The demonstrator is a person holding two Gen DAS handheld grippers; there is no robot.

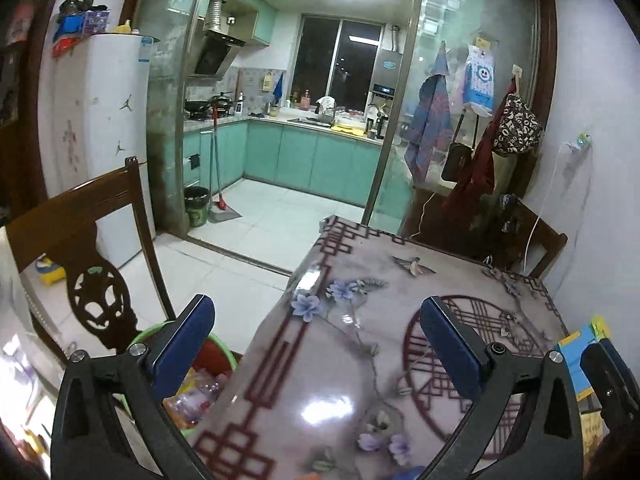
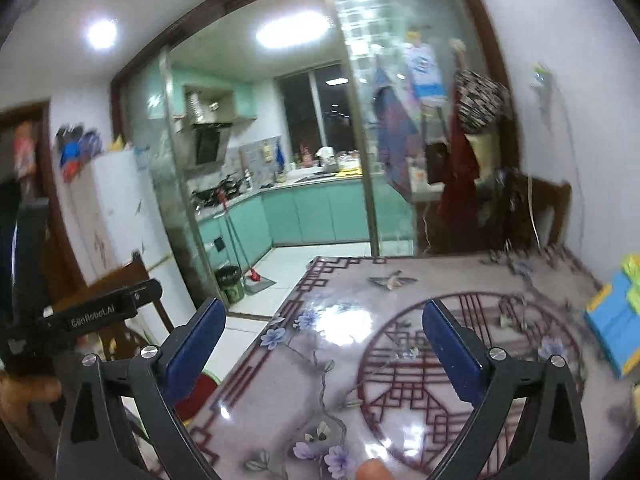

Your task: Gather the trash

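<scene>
Overhead, ceiling lights glare off a glossy floral tablecloth (image 1: pixel 360 360) facing a teal kitchen (image 1: pixel 304 160).

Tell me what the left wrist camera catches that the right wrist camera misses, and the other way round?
Only the left view looks into the green basin beside the table, with plastic wrappers inside, and shows the carved chair back clearly. Only the right view shows the other claw's black body at its left edge and a fingertip at the bottom. Both show an open, empty claw, left claw and right claw, over the flowered table, plus the blue box, fridge and kitchen.
</scene>
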